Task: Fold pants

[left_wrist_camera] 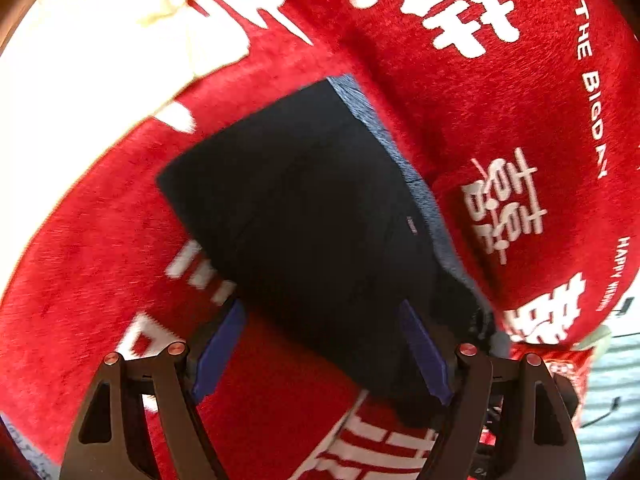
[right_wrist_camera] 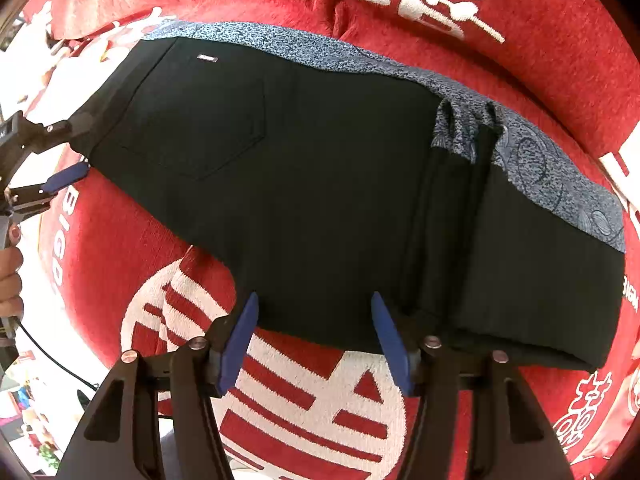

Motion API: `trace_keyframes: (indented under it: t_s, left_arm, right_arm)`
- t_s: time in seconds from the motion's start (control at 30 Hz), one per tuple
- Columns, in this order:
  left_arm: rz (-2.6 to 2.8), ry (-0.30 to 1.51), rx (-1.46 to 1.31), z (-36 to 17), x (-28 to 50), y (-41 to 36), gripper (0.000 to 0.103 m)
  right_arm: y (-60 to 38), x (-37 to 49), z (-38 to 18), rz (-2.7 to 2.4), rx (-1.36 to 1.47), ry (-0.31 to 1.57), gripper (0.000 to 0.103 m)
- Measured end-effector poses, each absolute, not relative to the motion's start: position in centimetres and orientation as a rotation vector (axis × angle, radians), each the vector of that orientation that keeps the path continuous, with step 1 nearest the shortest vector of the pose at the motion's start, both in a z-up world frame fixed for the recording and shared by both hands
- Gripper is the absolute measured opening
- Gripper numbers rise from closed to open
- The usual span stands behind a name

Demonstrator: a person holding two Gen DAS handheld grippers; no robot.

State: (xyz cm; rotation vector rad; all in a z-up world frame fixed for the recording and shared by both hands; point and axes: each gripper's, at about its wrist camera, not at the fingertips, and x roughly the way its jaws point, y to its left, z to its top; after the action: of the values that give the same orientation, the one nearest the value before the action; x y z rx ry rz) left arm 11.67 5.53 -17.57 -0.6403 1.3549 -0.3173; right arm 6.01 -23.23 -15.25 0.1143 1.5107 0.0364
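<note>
**Black pants folded on the red blanket, both grippers spread**

The left gripper (left_wrist_camera: 322, 346) has its blue pads wide apart, straddling the near corner of the black pants (left_wrist_camera: 312, 216) without pinching them. The pants lie folded on a red blanket (right_wrist_camera: 560, 60) with white characters, blue patterned lining showing along the far edge. The right gripper (right_wrist_camera: 314, 342) is likewise spread at the near hem, gripping nothing.
</note>
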Motion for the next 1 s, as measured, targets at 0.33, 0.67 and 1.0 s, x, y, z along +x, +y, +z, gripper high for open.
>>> trace_keyframes:
  t_s: [0.33,0.67,1.0]
  left_arm:
    - [-0.341,1.286,-0.886,-19.3,12.9,6.4,0.081]
    - [-0.237,1.306,-0.697,-18.2,14.6,3.3,0.071]
    - [-0.212,1.109,0.089,-13.5,12.6,-4.9,0.034]
  right_arm:
    - [-23.0,5.8,-15.3,0.032,0.112,1.506,0.064]
    - [-22.9,5.8,-15.4,0.041,0.099,1.503,0.064]
    - [-23.7,11.0,-9.9,0.164,0.24,1.441,0.072]
